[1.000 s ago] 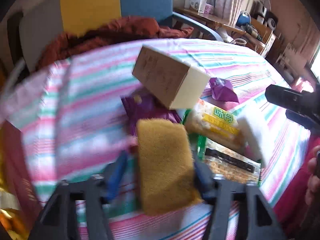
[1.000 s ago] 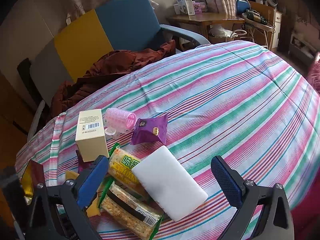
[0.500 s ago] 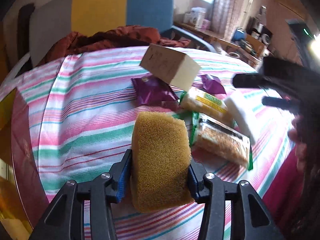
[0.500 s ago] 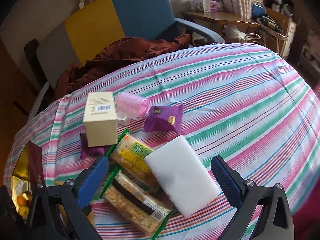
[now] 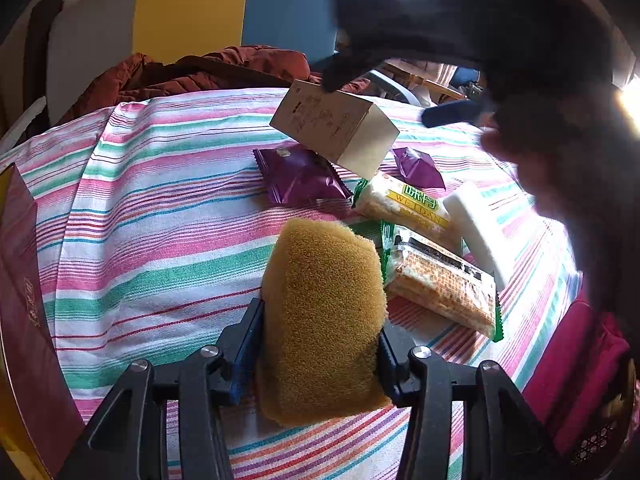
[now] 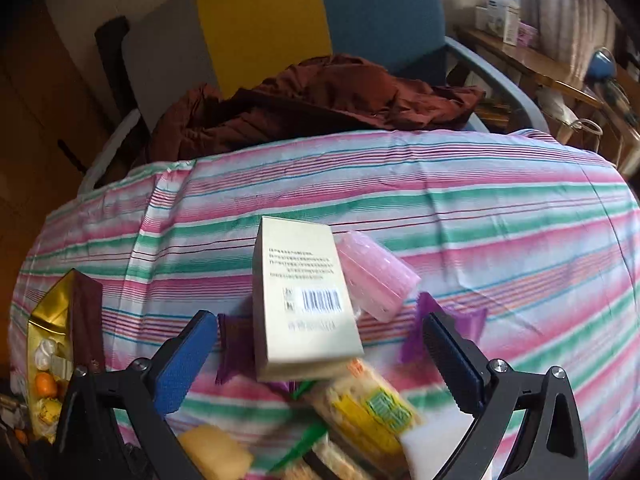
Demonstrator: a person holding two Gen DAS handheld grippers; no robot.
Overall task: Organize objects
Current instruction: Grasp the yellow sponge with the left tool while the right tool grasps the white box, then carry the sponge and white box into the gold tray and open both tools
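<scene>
My left gripper (image 5: 320, 344) is shut on a yellow-brown sponge (image 5: 320, 312), held just above the striped tablecloth (image 5: 152, 240). Beyond it lie two cracker packets (image 5: 440, 280), a white foam block (image 5: 476, 228), purple snack packets (image 5: 300, 176) and a beige carton (image 5: 336, 128). My right gripper (image 6: 320, 344) is open and hovers over the beige carton (image 6: 300, 300), which sits between and just beyond its fingers. A pink roller (image 6: 376, 276) rests against the carton's right side. In the left wrist view the right gripper's blue pad (image 5: 452, 114) and a hand (image 5: 560, 168) fill the upper right.
A gold tin (image 6: 48, 320) of small items with a dark red lid (image 6: 86, 312) sits at the table's left edge. Behind the table stands a grey, yellow and blue chair (image 6: 260, 20) with a rust-red cloth (image 6: 320, 96). A wooden desk (image 6: 540, 64) is at the back right.
My left gripper closed on the sponge and drew it back, away from the packets. My right gripper moved forward from over the white block to over the beige carton.
</scene>
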